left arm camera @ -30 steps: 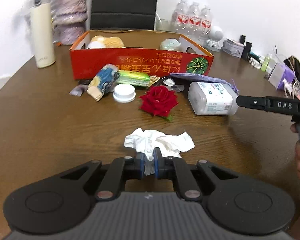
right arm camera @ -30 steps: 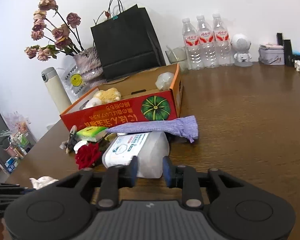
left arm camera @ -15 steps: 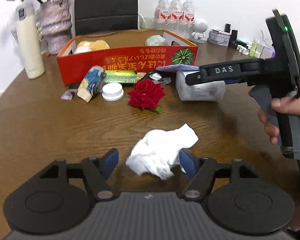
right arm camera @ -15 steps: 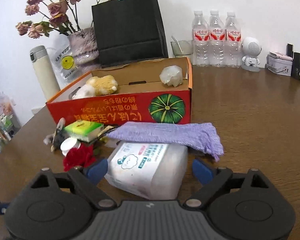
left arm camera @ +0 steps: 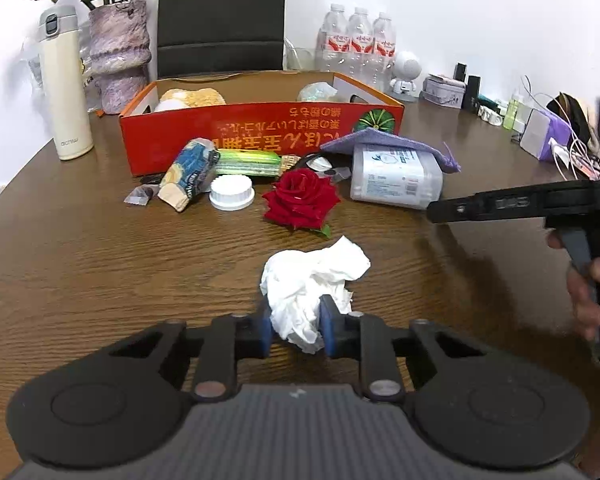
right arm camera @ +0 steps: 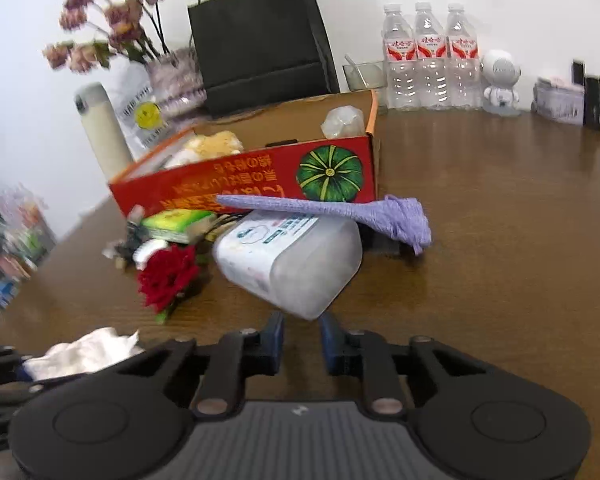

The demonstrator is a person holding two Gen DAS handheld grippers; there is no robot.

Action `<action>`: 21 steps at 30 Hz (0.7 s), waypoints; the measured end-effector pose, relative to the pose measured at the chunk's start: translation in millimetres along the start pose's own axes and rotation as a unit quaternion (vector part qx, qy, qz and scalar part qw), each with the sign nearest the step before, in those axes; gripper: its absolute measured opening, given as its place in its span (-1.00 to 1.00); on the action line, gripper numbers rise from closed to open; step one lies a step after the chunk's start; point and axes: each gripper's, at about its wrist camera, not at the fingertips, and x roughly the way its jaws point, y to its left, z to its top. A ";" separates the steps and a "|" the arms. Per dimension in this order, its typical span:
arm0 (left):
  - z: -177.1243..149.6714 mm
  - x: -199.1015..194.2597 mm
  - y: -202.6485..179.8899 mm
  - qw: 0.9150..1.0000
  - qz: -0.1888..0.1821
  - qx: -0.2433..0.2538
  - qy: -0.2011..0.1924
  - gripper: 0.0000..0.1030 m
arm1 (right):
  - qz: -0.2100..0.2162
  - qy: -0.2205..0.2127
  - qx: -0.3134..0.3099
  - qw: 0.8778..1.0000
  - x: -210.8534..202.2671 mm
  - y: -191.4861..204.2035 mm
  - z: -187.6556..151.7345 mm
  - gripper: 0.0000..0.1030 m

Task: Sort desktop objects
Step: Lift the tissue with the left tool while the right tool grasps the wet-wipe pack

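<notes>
Both jaws reclosing: left hand-held gripper [left arm camera: 294,330] pinching crumpled tissue [left arm camera: 312,276]; right hand-held gripper [right arm camera: 302,338] narrow, empty.

The left gripper [left arm camera: 294,330] is closing, its blue pads on either side of a crumpled white tissue [left arm camera: 312,280] on the wooden table [left arm camera: 100,264]. Beyond lie a red rose [left arm camera: 300,199], a white cap [left arm camera: 232,192] and a wipes pack [left arm camera: 396,178] before the orange box [left arm camera: 260,136]. The right gripper [left arm camera: 512,202] reaches in from the right.

Left gripper [left arm camera: 295,330] and right gripper [right arm camera: 302,338]: jaws closing.
</notes>
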 end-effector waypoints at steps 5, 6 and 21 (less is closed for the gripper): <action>-4.0 -2.6 19.7 0.999 0.004 -0.037 -0.003 -0.25 | 0.005 -0.037 -0.012 0.999 -9.6 17.8 7.1 0.72; -4.0 -3.9 20.8 0.999 -0.003 -0.035 -0.003 -0.15 | -0.001 -0.037 -0.029 0.999 -5.6 26.2 11.3 0.72; 11.9 10.7 3.2 0.999 -0.018 0.021 -0.016 -0.31 | -0.137 0.029 -0.045 0.989 74.5 55.8 58.0 0.59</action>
